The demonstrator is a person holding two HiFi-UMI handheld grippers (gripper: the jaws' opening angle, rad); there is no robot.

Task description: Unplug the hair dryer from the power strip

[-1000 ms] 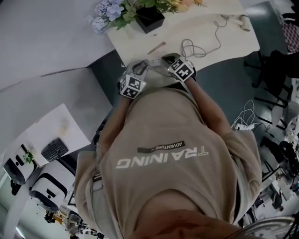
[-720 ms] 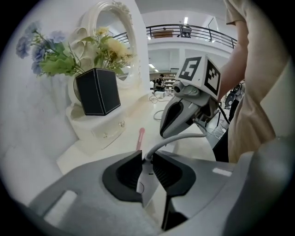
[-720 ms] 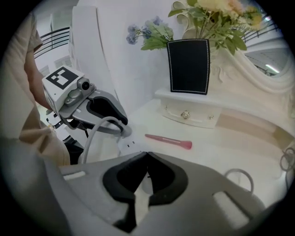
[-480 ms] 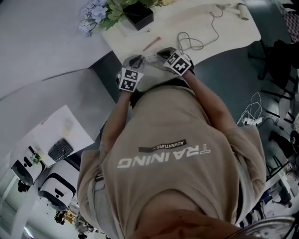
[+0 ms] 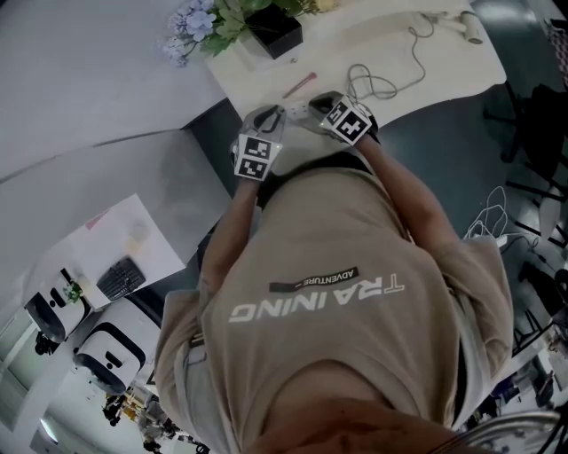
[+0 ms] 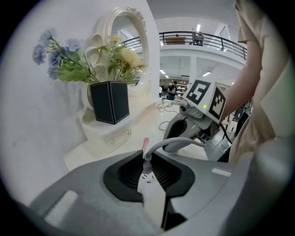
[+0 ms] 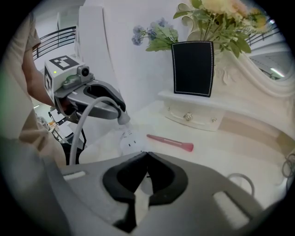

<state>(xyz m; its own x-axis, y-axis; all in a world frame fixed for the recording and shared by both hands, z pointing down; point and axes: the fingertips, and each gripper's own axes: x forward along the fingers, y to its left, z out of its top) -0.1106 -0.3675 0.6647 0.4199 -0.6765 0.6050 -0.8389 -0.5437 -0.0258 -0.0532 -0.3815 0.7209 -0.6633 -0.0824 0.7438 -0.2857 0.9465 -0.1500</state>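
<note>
A white power strip [image 5: 295, 112] lies near the front edge of the cream vanity table [image 5: 444, 75]. My left gripper [image 5: 269, 122] is shut on the end where a grey cable [image 6: 177, 143] leaves the power strip [image 6: 152, 189]. Facing it, my right gripper [image 5: 312, 108] is shut on the other end of the power strip [image 7: 131, 140]. The left gripper [image 7: 119, 116] shows across from the right gripper view, and the right gripper [image 6: 179, 138] across from the left one. The hair dryer [image 5: 470, 27] lies at the far right, its cord [image 5: 373, 84] looped toward the grippers. Its plug is hidden.
A pink brush [image 5: 299, 85] lies just behind the strip. A black vase of flowers [image 5: 273, 31] stands on a small white drawer box [image 7: 193, 113] at the back left, beside an oval mirror [image 6: 126, 27]. The table edge is right below the grippers.
Both grippers stay together at the strip by the table's edge. Only the head view has drifted a little.
</note>
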